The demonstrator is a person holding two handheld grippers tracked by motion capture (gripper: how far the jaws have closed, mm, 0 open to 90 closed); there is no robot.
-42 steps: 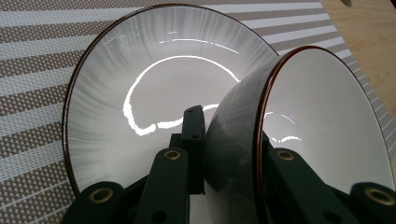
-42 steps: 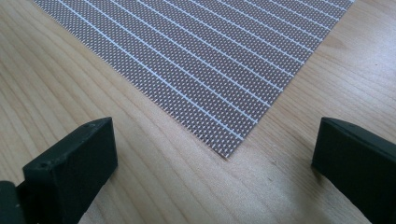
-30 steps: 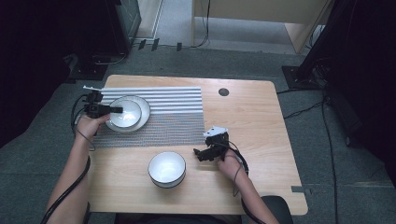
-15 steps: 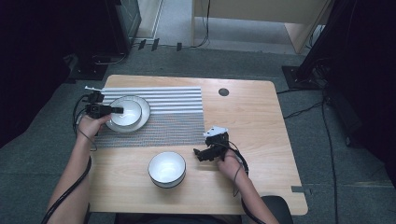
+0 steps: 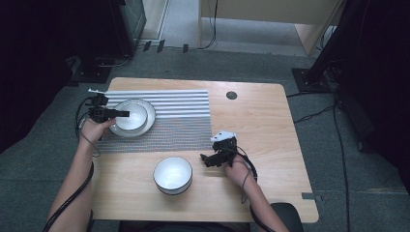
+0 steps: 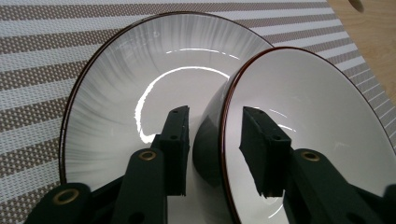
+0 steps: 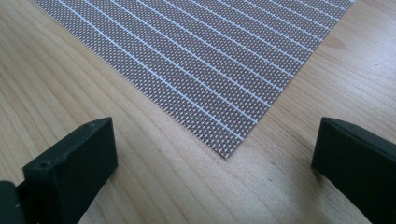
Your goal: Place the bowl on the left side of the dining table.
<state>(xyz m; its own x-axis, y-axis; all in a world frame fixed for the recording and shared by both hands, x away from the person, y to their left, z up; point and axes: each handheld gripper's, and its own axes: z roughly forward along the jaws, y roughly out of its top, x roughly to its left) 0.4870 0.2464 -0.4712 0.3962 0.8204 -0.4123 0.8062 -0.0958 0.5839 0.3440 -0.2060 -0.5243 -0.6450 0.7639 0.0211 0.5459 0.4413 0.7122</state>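
Observation:
A small white bowl (image 5: 131,116) with a dark rim sits in a white plate (image 5: 149,119) on the striped placemat (image 5: 179,130). My left gripper (image 5: 124,114) reaches over the bowl's left rim. In the left gripper view the bowl's (image 6: 317,102) rim runs between the jaws of my left gripper (image 6: 217,140), which have just been opening; a gap shows on each side, over the plate (image 6: 140,70). My right gripper (image 5: 205,158) stands open to the right of a second white bowl (image 5: 172,174), and its jaws (image 7: 215,140) hold nothing above the placemat's corner (image 7: 210,56).
The wooden table (image 5: 261,125) has a round cable hole (image 5: 231,95) at the back. Dark equipment and cables lie on the floor around it. Bare wood (image 7: 70,84) lies under my right gripper.

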